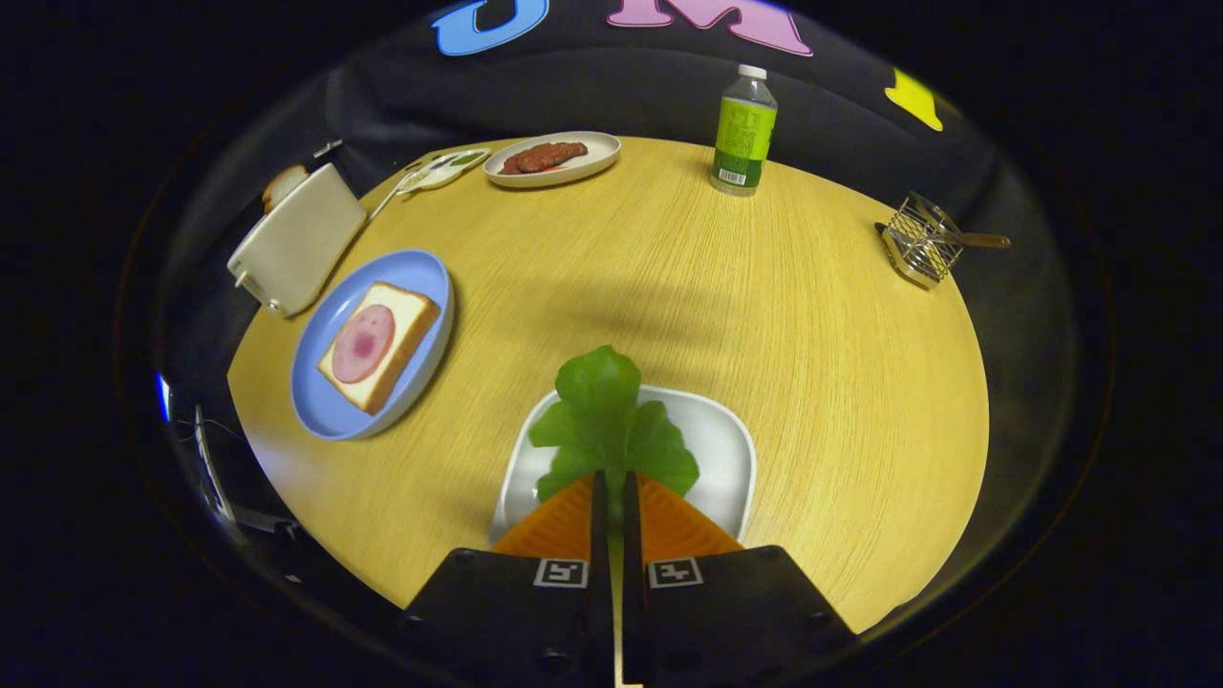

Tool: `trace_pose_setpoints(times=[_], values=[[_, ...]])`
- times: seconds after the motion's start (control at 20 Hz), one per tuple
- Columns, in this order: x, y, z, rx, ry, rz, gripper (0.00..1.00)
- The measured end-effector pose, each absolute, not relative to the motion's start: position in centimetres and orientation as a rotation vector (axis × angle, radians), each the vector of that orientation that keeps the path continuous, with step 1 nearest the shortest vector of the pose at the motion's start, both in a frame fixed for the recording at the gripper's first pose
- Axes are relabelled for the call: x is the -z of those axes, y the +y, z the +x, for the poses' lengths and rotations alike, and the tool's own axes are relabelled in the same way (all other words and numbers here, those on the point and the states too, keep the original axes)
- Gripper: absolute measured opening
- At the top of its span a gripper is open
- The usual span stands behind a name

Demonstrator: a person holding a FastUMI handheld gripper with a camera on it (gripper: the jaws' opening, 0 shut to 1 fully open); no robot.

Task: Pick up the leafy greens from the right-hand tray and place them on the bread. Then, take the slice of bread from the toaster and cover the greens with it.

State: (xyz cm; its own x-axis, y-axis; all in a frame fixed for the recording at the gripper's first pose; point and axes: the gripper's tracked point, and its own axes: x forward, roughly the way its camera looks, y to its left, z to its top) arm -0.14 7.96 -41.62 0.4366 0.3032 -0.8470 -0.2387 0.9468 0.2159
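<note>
Above the white tray, nearly closed fingers pinch leafy greens.

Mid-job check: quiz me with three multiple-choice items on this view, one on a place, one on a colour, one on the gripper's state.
1. Where is the bread with the ham slice?
A. on the blue plate
B. on the white tray
C. beside the bottle

2. What colour is the bottle label?
A. red
B. green
C. blue

3. What is the gripper doing?
A. open above the toaster
B. shut on nothing
C. shut on the greens

Answers:
1. A, the bread lies on the blue plate next to the toaster.
2. B, the label is green.
3. C, both fingers press the greens' stem over the white tray.
</note>
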Motion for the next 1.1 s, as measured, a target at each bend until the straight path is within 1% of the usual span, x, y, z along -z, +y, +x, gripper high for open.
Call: trace_pose_setpoints(times=[0.15,0.4,0.65,0.85,0.9,1.05,1.1], values=[[37.5,9.7,0.7,-0.368,1.015,0.077,0.08],[31.9,17.5,2.1,-0.47,0.973,0.16,0.08],[30.1,24.6,3.3,-0.547,0.976,0.147,0.08],[29.7,27.8,4.1,-0.563,0.975,0.128,0.08],[29.7,27.9,4.5,-0.546,0.971,0.124,0.09],[29.3,28.3,5.4,-0.526,0.941,0.117,0.77],[29.2,28.2,5.6,-0.517,0.935,0.107,0.76]])
